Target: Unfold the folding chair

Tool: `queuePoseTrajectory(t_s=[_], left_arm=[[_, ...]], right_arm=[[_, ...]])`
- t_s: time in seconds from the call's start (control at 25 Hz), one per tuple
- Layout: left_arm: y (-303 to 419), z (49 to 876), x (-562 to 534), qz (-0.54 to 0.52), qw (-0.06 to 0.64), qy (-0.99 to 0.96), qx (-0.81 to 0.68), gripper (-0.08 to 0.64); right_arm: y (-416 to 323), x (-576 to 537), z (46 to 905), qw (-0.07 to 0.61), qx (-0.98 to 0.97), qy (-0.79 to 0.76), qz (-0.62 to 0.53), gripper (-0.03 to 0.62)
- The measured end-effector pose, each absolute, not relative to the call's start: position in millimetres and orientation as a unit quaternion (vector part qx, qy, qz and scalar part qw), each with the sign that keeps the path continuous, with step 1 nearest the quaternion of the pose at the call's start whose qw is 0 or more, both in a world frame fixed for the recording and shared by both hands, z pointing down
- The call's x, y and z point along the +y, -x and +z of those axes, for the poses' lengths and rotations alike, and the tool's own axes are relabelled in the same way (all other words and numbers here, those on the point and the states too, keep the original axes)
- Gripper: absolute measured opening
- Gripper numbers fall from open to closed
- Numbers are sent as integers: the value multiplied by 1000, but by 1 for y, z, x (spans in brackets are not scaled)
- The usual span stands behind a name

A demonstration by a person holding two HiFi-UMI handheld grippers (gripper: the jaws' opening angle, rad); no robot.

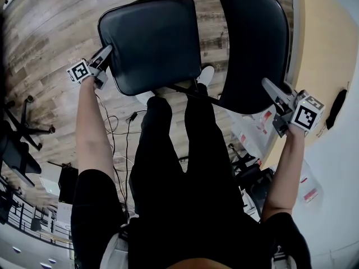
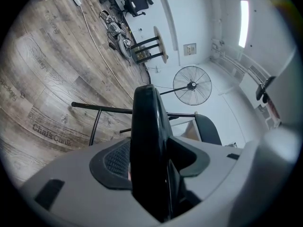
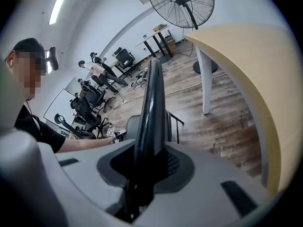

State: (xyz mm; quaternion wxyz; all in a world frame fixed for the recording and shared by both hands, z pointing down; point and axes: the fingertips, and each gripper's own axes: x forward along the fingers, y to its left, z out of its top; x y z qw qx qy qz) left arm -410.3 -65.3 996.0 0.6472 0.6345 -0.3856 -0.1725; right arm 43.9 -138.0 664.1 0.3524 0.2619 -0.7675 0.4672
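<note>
In the head view a black folding chair is held up over the floor. Its padded seat (image 1: 151, 43) is at the left and its curved backrest (image 1: 252, 43) at the right, with thin black frame tubes (image 1: 185, 88) between them. My left gripper (image 1: 104, 60) is shut on the seat's left edge; the left gripper view shows that thick black edge (image 2: 147, 141) filling the gap between the jaws. My right gripper (image 1: 275, 97) is shut on the backrest's lower right edge, seen as a thin black slab (image 3: 151, 112) clamped between its jaws.
A pale wooden table (image 1: 328, 43) stands close on the right, and its top (image 3: 246, 65) curves beside the right gripper. Cables (image 1: 120, 133) and an office chair base (image 1: 22, 122) lie on the wood floor at the left. A standing fan (image 2: 191, 85) and people at desks (image 3: 97, 70) are farther off.
</note>
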Motion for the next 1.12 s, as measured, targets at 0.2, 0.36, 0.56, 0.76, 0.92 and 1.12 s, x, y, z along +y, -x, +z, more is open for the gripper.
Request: queuePoseTrajectory(t_s=[0.2,0.36,0.56,0.76,0.92,1.12], left_arm=[[417,1003,-67,-190,643,-635,-383,238],[427,1010,-63,-190,645,-636,-378,238],[432,1017,-63,-200,641,-641,-373,238],[436,1021,-62,-203,636,-646,-371,238],[436,1020,-64,-209,632,-648,-369,238],[442,1013,-57,-172,632,-638,-405,322]], right_arm=[[-30,-134,664,346,-774,-247,468,84],[-17,-131,665,356,-770,-249,467,84],[-4,-125,664,353,-773,-244,467,84],[2,-122,664,348,-773,-253,467,83],[1,-124,665,350,-772,-264,460,83],[-2,-125,660,356,-775,-290,435,124]])
